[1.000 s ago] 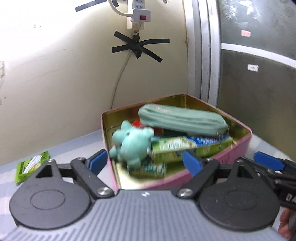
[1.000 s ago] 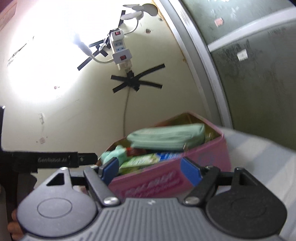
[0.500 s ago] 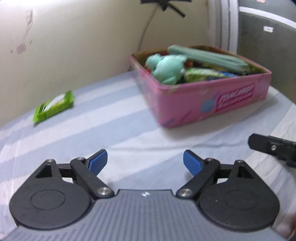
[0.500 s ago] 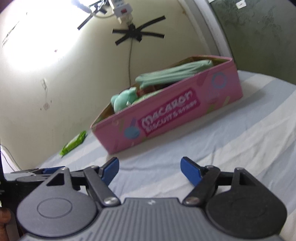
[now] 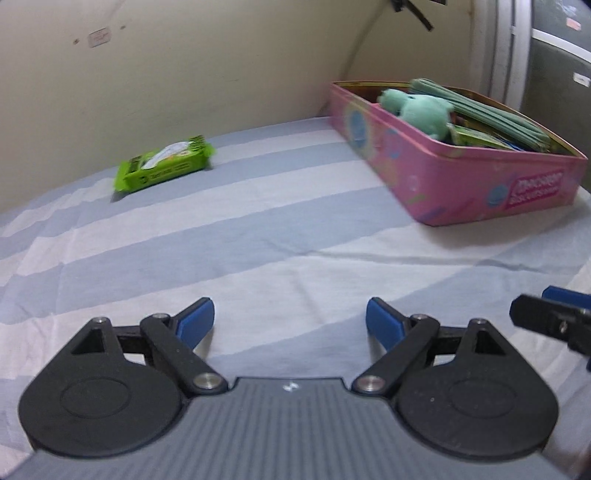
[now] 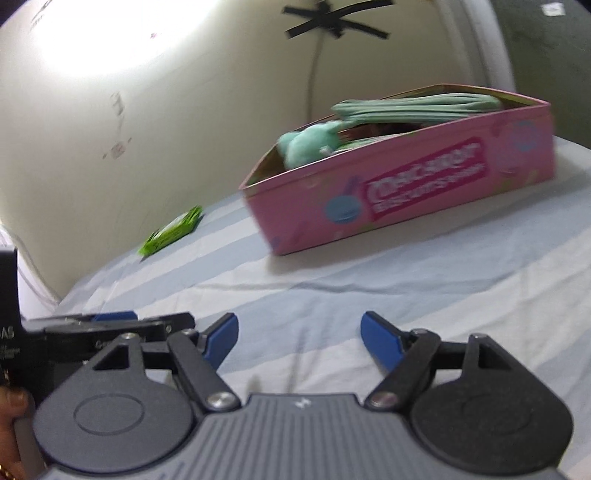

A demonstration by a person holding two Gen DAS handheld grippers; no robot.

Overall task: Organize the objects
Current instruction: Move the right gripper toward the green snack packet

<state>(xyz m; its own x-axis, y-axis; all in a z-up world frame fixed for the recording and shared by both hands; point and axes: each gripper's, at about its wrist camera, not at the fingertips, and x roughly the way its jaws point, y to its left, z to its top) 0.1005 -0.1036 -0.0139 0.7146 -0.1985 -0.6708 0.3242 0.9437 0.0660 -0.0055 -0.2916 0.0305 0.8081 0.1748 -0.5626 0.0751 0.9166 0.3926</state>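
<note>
A pink tin box (image 5: 480, 192) stands at the far right on a striped cloth; it also shows in the right wrist view (image 6: 424, 192). In it lie a teal plush toy (image 5: 421, 110), a green pencil pouch (image 5: 487, 110) and green packets. A green wipes packet (image 5: 164, 164) lies on the cloth by the wall, left of the box, also in the right wrist view (image 6: 171, 230). My left gripper (image 5: 290, 323) is open and empty, low over the cloth, well short of both. My right gripper (image 6: 299, 339) is open and empty beside it.
A cream wall (image 5: 184, 66) bounds the far side. A cable taped with black tape (image 6: 332, 26) runs down behind the box. The blue and white striped cloth (image 5: 258, 240) stretches between the grippers and the box. A grey door frame (image 5: 517, 48) stands at the right.
Both grippers have pulled back from over the box and dropped low over the cloth. The plush toy stays in the box. Both stayed open.
</note>
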